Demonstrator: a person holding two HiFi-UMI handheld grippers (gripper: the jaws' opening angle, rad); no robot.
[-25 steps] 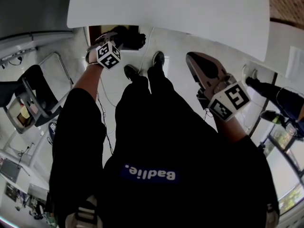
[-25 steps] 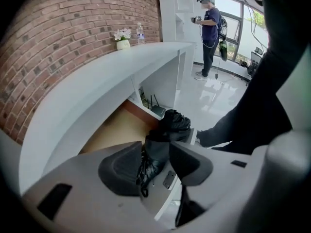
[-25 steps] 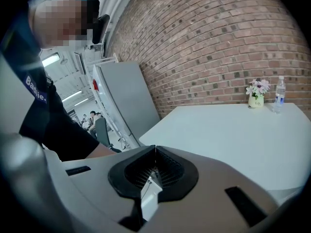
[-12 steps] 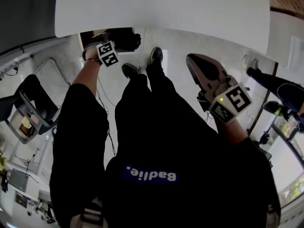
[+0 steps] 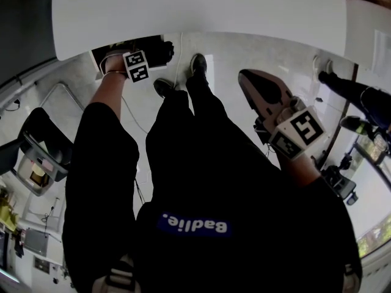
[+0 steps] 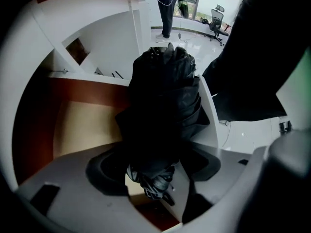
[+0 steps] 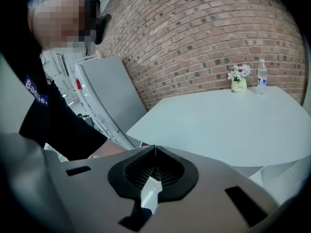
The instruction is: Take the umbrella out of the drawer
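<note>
L gripper [image 6: 158, 154] points straight down, jaws spread wide, just been opening, not clamping. Black folded umbrella [image 6: 165, 96] sits btwn them. R gripper [image 7: 155, 149] is pinched together w/ nothing in it, held off to the side. Umbrella is in the open wood-lined drawer [image 6: 82, 125], under the edge of the white table [image 5: 201, 11].

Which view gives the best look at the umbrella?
The left gripper view: the folded black umbrella fills its centre, in the open drawer. The head view shows only a dark bit at the table edge; the right gripper view shows none of it.
</note>
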